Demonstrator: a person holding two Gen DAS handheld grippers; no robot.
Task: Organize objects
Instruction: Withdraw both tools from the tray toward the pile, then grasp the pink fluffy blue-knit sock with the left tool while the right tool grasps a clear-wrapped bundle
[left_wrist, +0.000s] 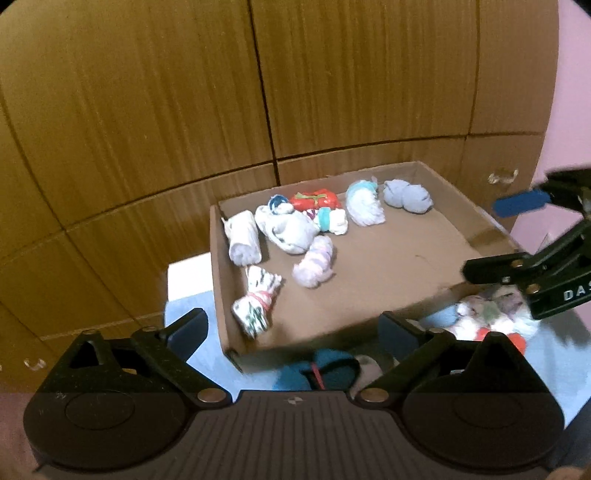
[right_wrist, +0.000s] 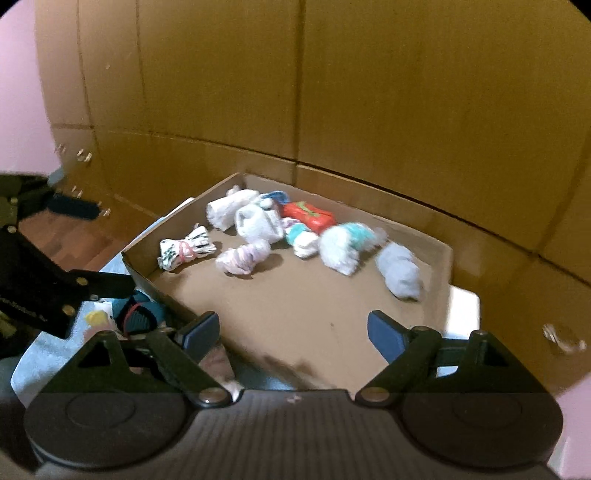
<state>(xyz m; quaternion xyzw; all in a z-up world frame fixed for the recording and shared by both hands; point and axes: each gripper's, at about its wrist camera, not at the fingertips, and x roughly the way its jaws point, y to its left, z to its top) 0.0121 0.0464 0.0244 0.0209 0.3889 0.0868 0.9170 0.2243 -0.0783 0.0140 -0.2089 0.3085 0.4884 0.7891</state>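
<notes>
A shallow cardboard box (left_wrist: 373, 295) (right_wrist: 295, 317) holds several rolled sock bundles at its far side: a red one (left_wrist: 316, 199) (right_wrist: 308, 214), a grey-blue one (left_wrist: 406, 195) (right_wrist: 400, 271), a pink-white one (left_wrist: 316, 264) (right_wrist: 243, 256). My left gripper (left_wrist: 295, 328) is open and empty above the box's near edge; a teal bundle (left_wrist: 325, 369) lies below it. My right gripper (right_wrist: 291, 330) is open and empty over the box floor; it also shows in the left wrist view (left_wrist: 517, 236). More bundles (left_wrist: 491, 314) lie outside the box on the pale blue surface.
Wooden wardrobe doors (left_wrist: 258, 92) (right_wrist: 369, 92) stand right behind the box. A pink wall (left_wrist: 569, 147) is at the side. A wood floor (right_wrist: 85, 240) shows left of the box. The left gripper shows at the left edge of the right wrist view (right_wrist: 44, 251).
</notes>
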